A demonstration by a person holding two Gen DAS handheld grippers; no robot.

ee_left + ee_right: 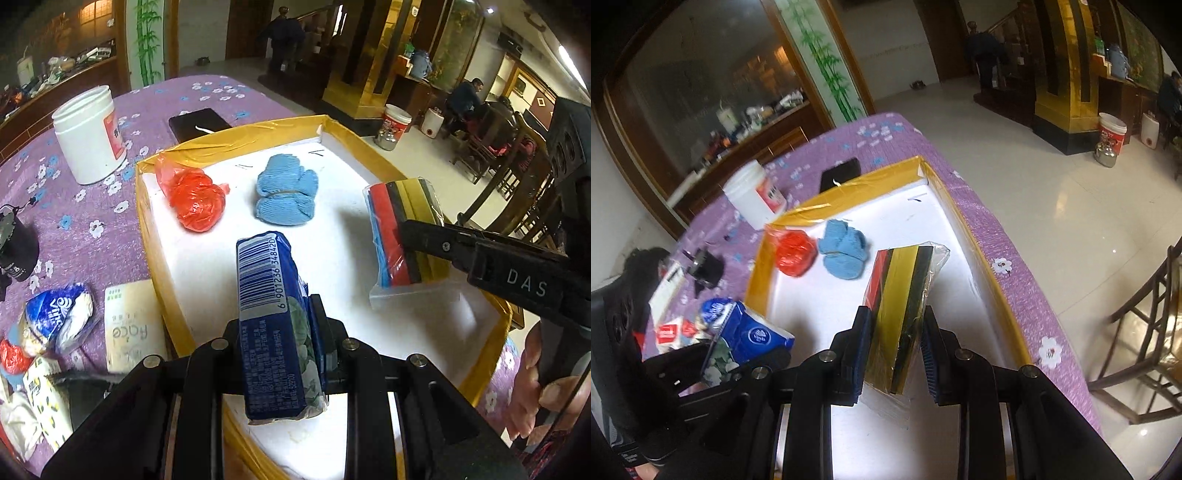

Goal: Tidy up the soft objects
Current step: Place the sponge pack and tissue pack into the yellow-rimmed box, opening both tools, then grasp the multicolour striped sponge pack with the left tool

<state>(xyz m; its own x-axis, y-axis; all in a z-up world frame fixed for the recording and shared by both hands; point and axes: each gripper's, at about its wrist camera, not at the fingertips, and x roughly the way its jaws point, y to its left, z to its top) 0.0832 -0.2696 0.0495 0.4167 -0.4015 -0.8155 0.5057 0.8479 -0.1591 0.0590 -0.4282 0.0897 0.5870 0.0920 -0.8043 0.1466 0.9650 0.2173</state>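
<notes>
left tongs clamp a blue tissue pack, right tongs grip bagged sponges over the tray.

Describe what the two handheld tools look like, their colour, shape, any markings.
Both are matte black plastic. The left tool and the right tool each have two flat, angular fingers riding on slotted black rails, joined by round silver bolts. The right tool's finger pads are ribbed dark blue. Seen from the left wrist camera, the right tool's side carries raised letters "DAS". No cables or sleeves show clearly.
</notes>
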